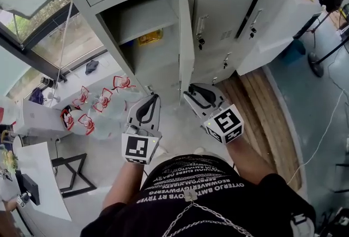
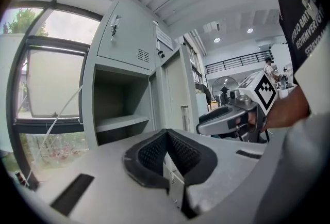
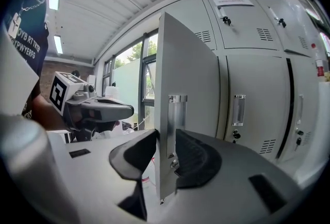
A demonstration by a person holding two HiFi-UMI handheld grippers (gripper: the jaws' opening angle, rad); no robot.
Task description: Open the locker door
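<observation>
Pale floor (image 1: 180, 135) with a wood-plank strip (image 1: 256, 105), window (image 1: 49, 28) at left, row of grey metal lockers (image 1: 229, 6) ahead. Locker door (image 3: 188, 73) stood open, edge-on to the right hand-held gripper (image 3: 166, 138): flat sheet metal, shiny upright handle strip (image 3: 177, 114). The compartment behind showed one shelf (image 1: 144, 23). The right hand-held gripper's ribbed black pads were clamped on the door's free edge. Left hand-held gripper (image 2: 166, 132) had its jaws together, empty, beside the right one
</observation>
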